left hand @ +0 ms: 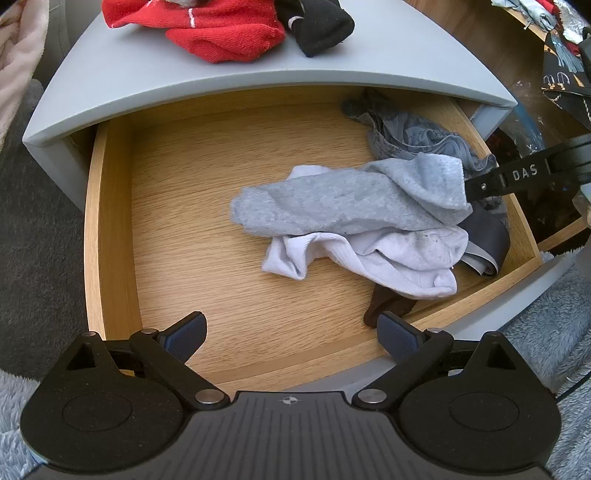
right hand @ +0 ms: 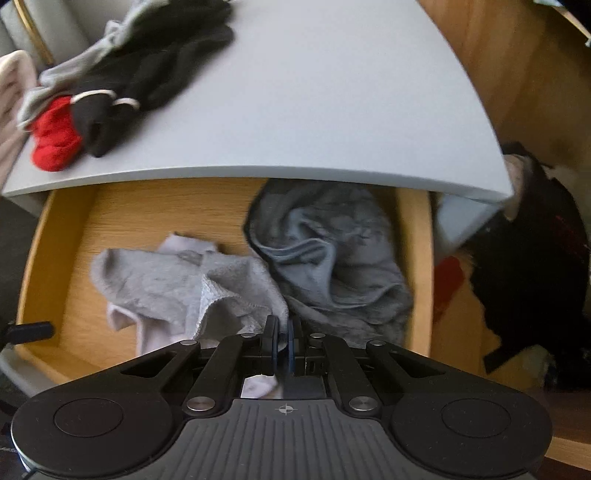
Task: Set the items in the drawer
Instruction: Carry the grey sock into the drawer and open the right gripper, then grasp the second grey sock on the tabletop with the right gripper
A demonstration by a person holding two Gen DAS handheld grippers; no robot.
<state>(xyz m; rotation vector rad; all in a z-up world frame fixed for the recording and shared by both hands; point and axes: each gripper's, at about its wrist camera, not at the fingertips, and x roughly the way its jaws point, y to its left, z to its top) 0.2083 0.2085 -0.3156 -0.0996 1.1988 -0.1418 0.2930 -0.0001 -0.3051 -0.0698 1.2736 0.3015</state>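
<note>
Open drawer, socks going in; your right gripper is clamped on the grey sock.

Left wrist view: your left gripper [left hand: 291,332] stands wide, nothing between its pads, over the drawer [left hand: 110,229] front edge. "DAS" reads on your right gripper [left hand: 476,184] arm at the drawer's right edge. Inside: one grey sock [left hand: 332,203], one white sock [left hand: 388,258], one grey patterned cloth [left hand: 413,136] at the back right corner. On the cabinet top [left hand: 184,74]: one red sock [left hand: 221,33], one black sock [left hand: 321,26].
Right wrist view, blurred: your right gripper's jaws are pinched on the grey sock's edge; no writing legible.
</note>
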